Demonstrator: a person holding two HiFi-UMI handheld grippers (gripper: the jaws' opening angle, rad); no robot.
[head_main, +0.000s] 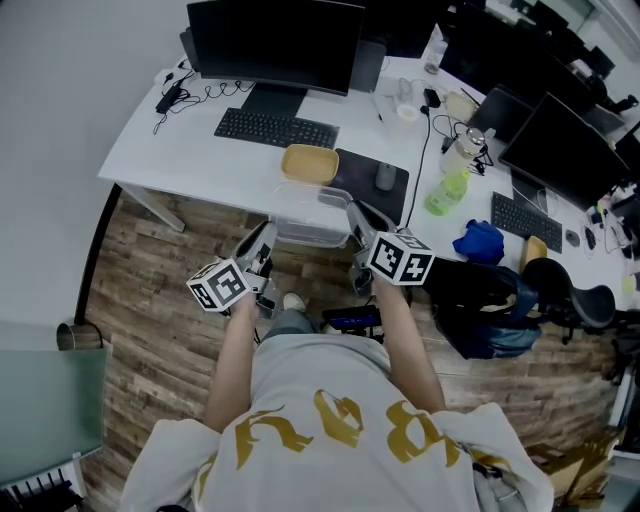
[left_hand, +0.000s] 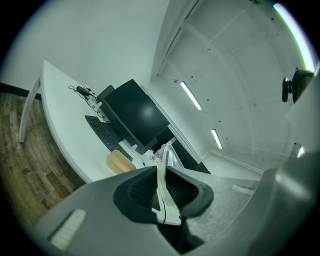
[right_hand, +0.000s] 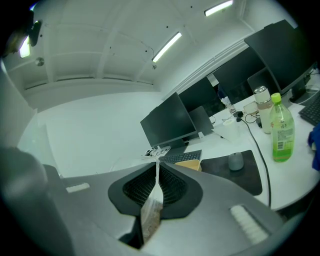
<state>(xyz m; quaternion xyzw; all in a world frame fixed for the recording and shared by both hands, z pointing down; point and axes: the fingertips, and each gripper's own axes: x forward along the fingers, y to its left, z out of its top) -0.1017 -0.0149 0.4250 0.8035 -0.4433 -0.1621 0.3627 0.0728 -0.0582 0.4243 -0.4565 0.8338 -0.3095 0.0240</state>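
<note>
Held from both sides at the near edge of the white table (head_main: 200, 165): a clear rectangular plastic box (head_main: 312, 212), partly overhanging the wooden plank floor (head_main: 150, 290); hard to tell from the head view whether resting on the table or just lifted off it.

Left gripper (head_main: 266, 238) clamped on the box's left wall, right gripper (head_main: 357, 222) clamped on its right wall; in each gripper view, jaws drawn close with only the thin clear wall pinched between the ribbed black pads.

Just beyond the box, a shallow tan oval dish (head_main: 309, 163); farther back, a black keyboard (head_main: 275, 128) and a dark flat monitor (head_main: 275, 40); to the right, a grey mouse (head_main: 386, 177) on a black mat (head_main: 372, 180), with a green plastic bottle (head_main: 445, 190) well apart.

Step in hand, by the look of it: a two-sided hold on the box at the table edge.

Next move likely calls for both grippers travelling together and level, with steady pressure; risk of the thin walls flexing or slipping free if pulled apart or twisted.
</note>
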